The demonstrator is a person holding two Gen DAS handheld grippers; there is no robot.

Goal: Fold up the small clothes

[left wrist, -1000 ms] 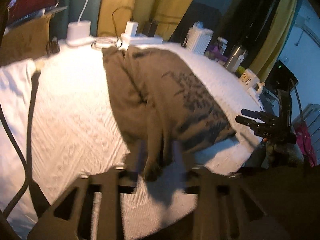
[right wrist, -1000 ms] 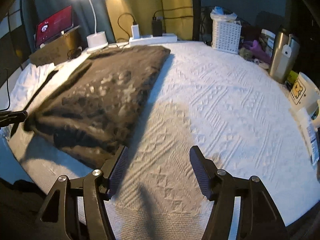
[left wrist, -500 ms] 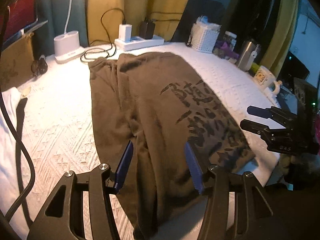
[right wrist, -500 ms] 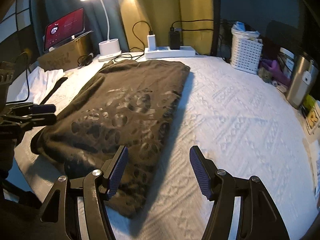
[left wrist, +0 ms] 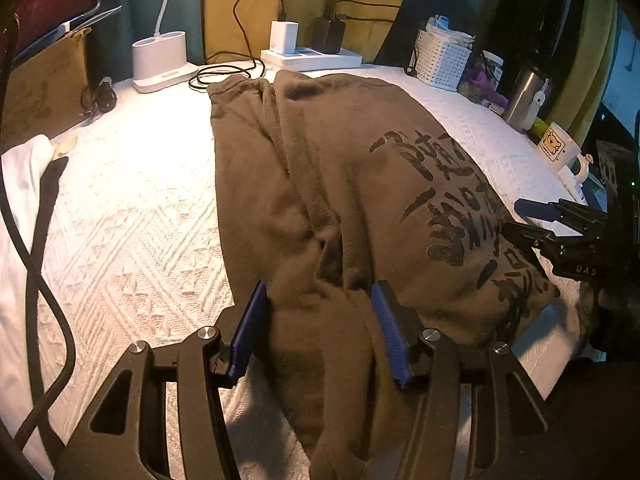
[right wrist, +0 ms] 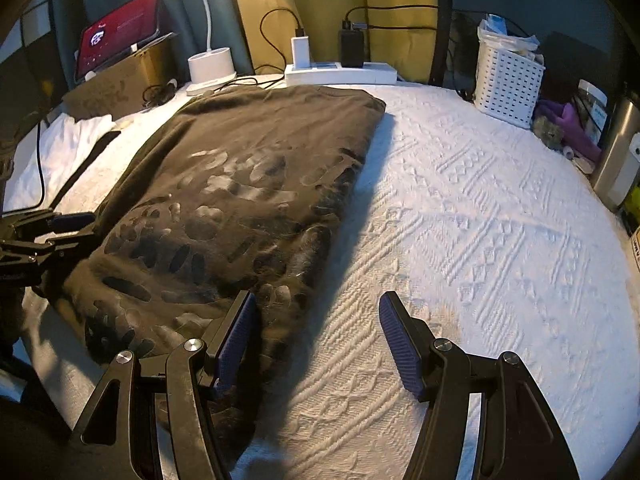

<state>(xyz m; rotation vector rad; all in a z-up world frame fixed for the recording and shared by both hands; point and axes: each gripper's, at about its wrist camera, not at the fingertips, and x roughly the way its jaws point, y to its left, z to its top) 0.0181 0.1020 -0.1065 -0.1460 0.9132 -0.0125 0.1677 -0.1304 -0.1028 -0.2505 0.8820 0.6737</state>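
A brown sweatshirt point(left wrist: 360, 168) with black print lies folded lengthwise on the white textured cover point(left wrist: 132, 240). My left gripper point(left wrist: 320, 292) hangs over its near end. Its jaws are opening, and a ridge of the brown cloth lies loose between the blue pads point(left wrist: 390, 340) without being pinched. The right wrist view shows the sweatshirt point(right wrist: 240, 184) to the left. My right gripper point(right wrist: 318, 300) stands open over its near right edge, the left finger above cloth and the right finger above bare cover point(right wrist: 480, 240). Each gripper shows at the edge of the other's view: right point(left wrist: 532, 220), left point(right wrist: 68, 224).
At the back stand a lamp base point(left wrist: 160, 58), a power strip point(left wrist: 312, 60) with chargers, a white basket point(left wrist: 442, 60), a steel flask point(left wrist: 524, 98) and a mug point(left wrist: 558, 148). A tablet point(right wrist: 116, 36) leans on a cardboard box. White cloth point(left wrist: 24, 168) and a black cable point(left wrist: 40, 260) lie left.
The left jaws have widened and dropped lower over the sweatshirt's near end. The right gripper has shifted left, so the sweatshirt's edge now lies under its left finger.
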